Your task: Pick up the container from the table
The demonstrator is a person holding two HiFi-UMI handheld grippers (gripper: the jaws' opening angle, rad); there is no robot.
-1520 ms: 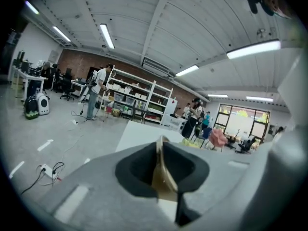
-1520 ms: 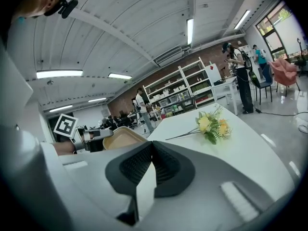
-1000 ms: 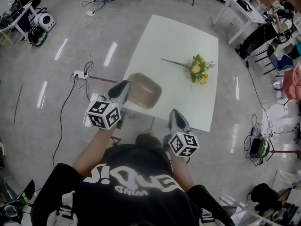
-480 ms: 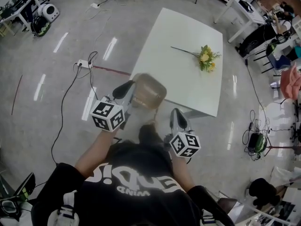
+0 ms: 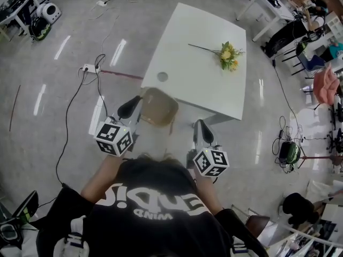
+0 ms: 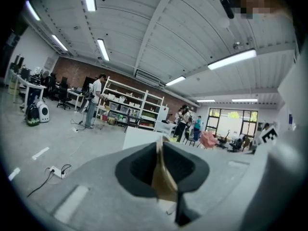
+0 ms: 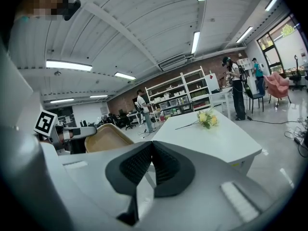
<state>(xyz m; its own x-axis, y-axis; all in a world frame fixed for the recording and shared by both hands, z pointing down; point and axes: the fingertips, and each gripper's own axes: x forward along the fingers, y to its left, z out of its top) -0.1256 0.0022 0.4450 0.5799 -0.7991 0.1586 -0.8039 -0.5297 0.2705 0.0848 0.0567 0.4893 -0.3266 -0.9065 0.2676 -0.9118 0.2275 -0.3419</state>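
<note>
In the head view, the left gripper (image 5: 133, 106) is seen clamped on the left rim of the tan container (image 5: 158, 107). The container is held at the near left corner of the white surface (image 5: 198, 47), partly past its edge. A sprig of yellow flowers (image 5: 228, 55) lies on the far right part of the surface, well apart from the container. The right gripper (image 5: 199, 127) is held to the right of the container and nearer, just off the near edge. In the left gripper view, the dark pads (image 6: 139, 165) are seen pinching the thin tan wall of the container (image 6: 164, 184) edge-on. In the right gripper view, the jaws are pressed together with nothing between them. The container (image 7: 108, 137) is seen at the left and the flowers (image 7: 206, 119) on the surface (image 7: 216, 138) beyond.
</note>
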